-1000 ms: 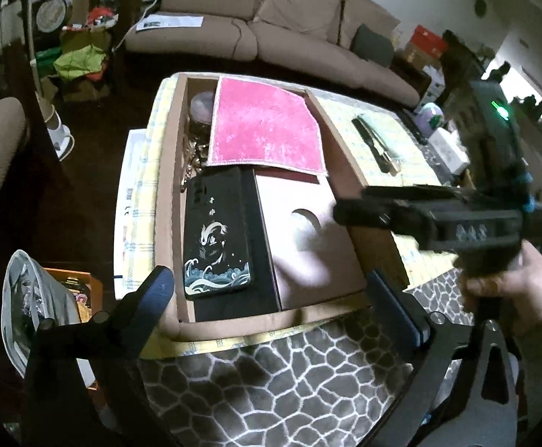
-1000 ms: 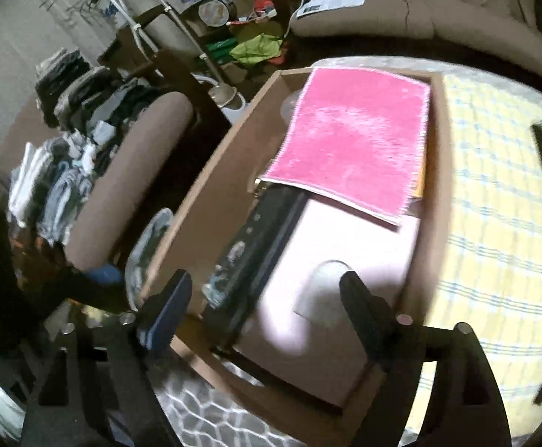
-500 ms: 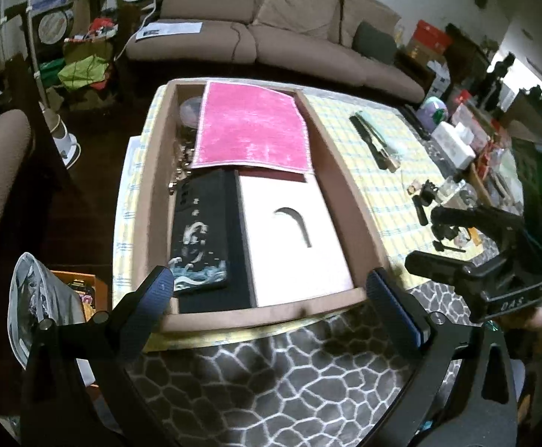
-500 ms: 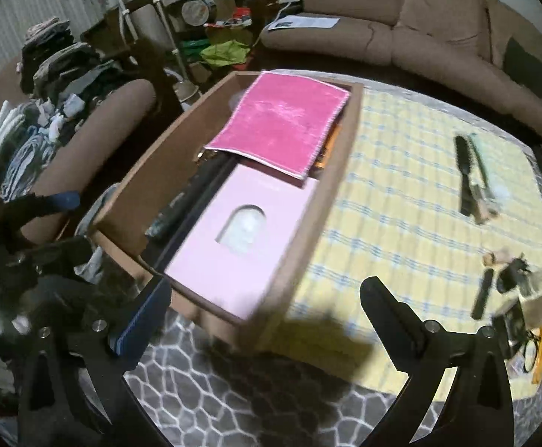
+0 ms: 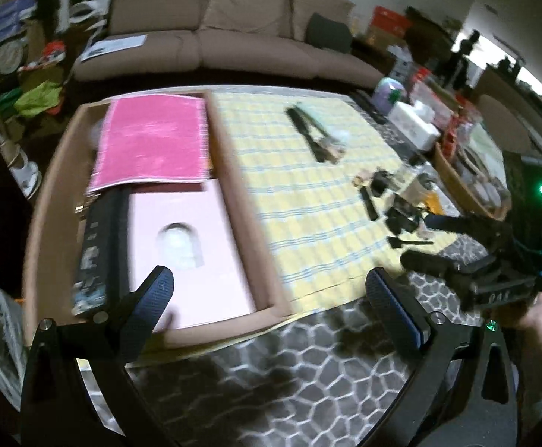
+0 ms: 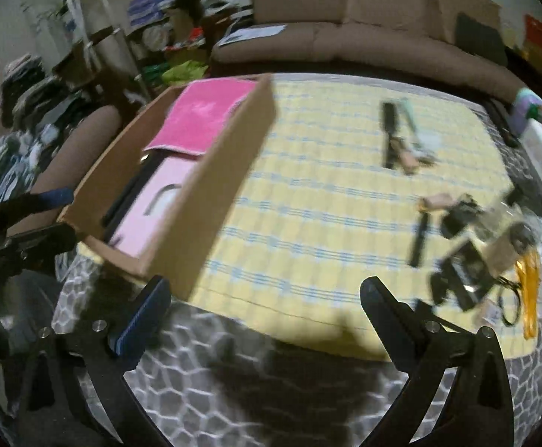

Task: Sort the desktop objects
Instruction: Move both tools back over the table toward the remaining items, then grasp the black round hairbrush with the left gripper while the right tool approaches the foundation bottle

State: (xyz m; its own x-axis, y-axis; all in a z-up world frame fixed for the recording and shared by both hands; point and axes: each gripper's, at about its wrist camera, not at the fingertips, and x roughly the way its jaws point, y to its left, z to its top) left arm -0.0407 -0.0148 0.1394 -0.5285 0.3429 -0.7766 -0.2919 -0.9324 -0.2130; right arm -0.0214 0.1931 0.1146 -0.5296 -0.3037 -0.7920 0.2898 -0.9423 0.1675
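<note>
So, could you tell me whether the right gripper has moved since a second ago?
Yes: the right gripper, open and empty, has swung from over the cardboard box rightwards.

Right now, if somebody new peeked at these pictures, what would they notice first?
Probably the bright pink cloth lying at the far end of the brown cardboard box, with a pale pink box nearer in the same carton. Next, the yellow checked tablecloth beside it, with a jumble of small dark things at its right edge. Both the left gripper and right gripper are wide open and empty.
</note>
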